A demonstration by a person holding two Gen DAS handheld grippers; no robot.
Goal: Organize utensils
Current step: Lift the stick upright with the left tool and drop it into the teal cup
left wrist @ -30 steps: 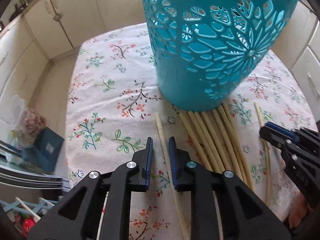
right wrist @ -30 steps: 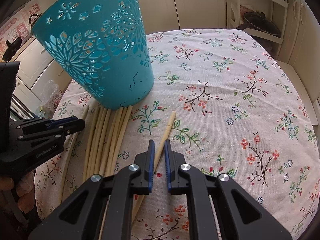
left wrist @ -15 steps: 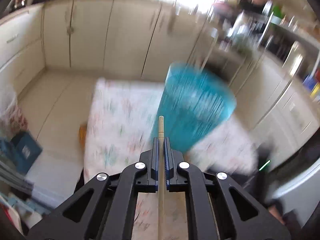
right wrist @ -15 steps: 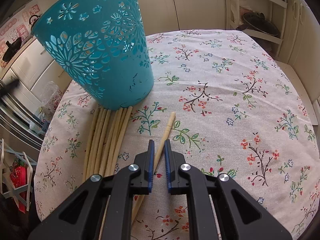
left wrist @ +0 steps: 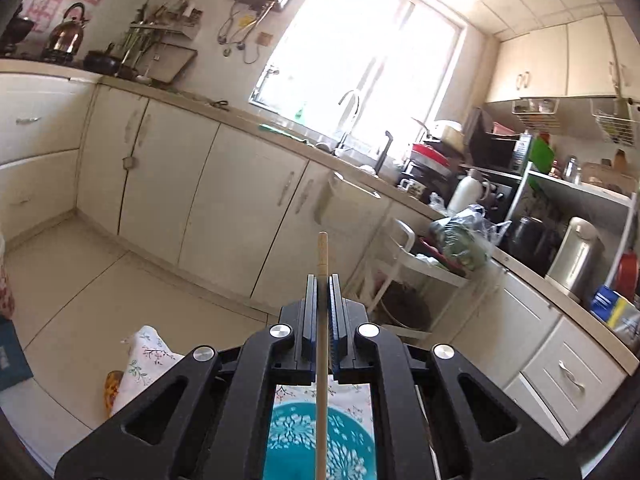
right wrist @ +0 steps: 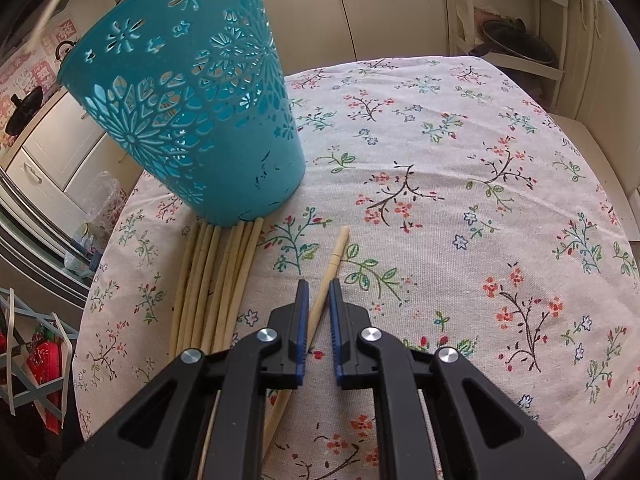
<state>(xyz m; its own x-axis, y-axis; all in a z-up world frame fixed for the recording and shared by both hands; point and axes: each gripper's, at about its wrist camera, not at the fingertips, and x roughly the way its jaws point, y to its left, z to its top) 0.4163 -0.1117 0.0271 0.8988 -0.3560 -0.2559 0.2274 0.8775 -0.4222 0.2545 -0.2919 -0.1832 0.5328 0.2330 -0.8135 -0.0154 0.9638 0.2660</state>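
One chopstick [left wrist: 321, 360] clamped in left tool [left wrist: 322, 280], above teal basket [left wrist: 320, 444]

Both grippers [left wrist: 322, 280] [right wrist: 319, 288]: black frames, blue-lined jaws (silver screws at the joints).

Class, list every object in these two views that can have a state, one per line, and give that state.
Left hand-held gripper: shut on a chopstick, raised above the basket.
Right hand-held gripper: nearly closed, nothing gripped, a single chopstick on the cloth seen between its jaws.
Teal basket: upright on the tablecloth.
Chopstick bundle: lying side by side, tips at the basket's base.
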